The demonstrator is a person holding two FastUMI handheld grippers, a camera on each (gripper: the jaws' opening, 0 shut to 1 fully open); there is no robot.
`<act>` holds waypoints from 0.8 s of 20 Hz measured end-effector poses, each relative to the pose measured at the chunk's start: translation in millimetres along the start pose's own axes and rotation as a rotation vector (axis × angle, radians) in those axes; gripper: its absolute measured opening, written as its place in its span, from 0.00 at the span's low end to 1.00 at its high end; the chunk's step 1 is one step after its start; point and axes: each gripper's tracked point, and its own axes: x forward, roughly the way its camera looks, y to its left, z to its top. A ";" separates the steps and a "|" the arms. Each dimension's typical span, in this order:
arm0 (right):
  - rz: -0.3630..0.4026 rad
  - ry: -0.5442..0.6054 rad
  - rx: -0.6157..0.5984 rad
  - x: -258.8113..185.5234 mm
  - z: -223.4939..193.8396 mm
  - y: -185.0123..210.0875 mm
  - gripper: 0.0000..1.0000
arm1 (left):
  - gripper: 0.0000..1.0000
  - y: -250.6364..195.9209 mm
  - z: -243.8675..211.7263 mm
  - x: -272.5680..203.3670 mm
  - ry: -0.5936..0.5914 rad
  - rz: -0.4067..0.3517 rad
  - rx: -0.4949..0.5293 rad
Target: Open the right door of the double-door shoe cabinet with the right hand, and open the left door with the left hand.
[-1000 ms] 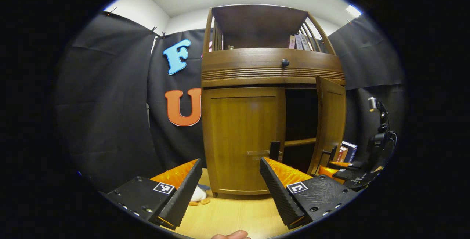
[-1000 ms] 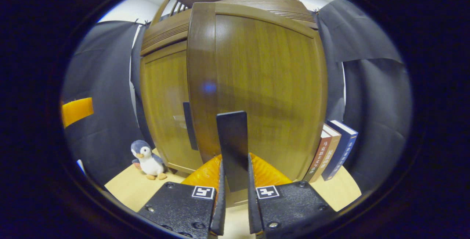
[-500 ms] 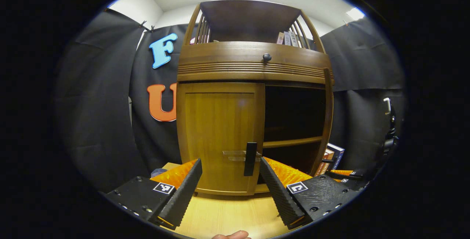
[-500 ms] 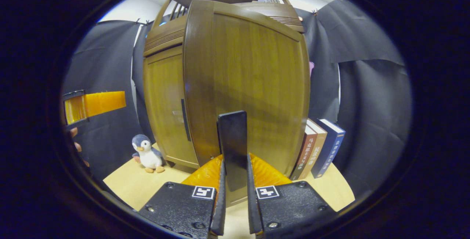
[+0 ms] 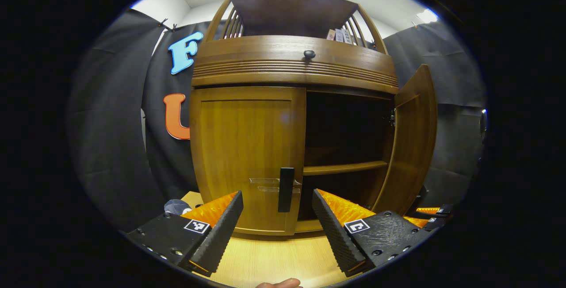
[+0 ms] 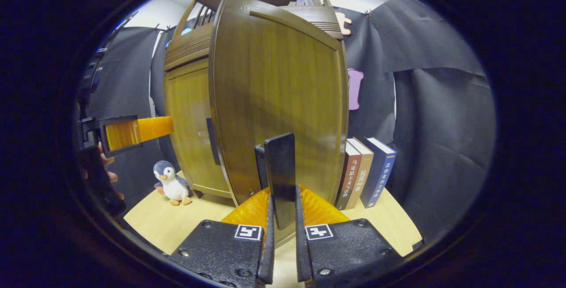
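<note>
- Cabinet (image 5: 294, 71): brown wood, centre of the left gripper view; drawer knob (image 5: 309, 53) on the band above the doors, open slatted top above that.
- Right door (image 5: 411, 142): swung wide open, at the right of the left gripper view; dark interior with one shelf (image 5: 345, 167) exposed. In the right gripper view its outer face (image 6: 283, 102) takes up the centre.
- Right handle (image 6: 282, 177): black upright bar, lower centre of the right gripper view, clamped between both fingers of the right gripper (image 6: 282, 239), jaws nearly together.
- Left door (image 5: 247, 146): closed, centre-left of the left gripper view.
- Left handle (image 5: 286, 189): black upright bar at the door's inner edge, untouched.
- Left gripper (image 5: 277, 226): bottom of its own view, jaws spread wide, holding nothing, short of the handle, which shows in the gap between them. Also seen at the left edge of the right gripper view (image 6: 132, 131), with a hand (image 6: 106, 166) behind it.
- Tabletop (image 5: 274, 261): light wood, under the cabinet.
- Penguin (image 6: 171, 183): plush toy, lower left of the right gripper view, beside the cabinet.
- Books (image 6: 365, 173): three, upright, lower right, just beside the open door.
</note>
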 end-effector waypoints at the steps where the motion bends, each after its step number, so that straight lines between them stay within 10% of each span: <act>1: -0.011 -0.001 0.005 -3.0 -1.1 -5.0 0.22 | 0.95 -1.8 0.1 2.9 -0.001 -0.005 0.004; 16: -0.172 0.008 0.064 -29.6 -6.4 -66.2 0.11 | 0.94 -10.0 -28.9 66.6 0.067 -0.026 -0.007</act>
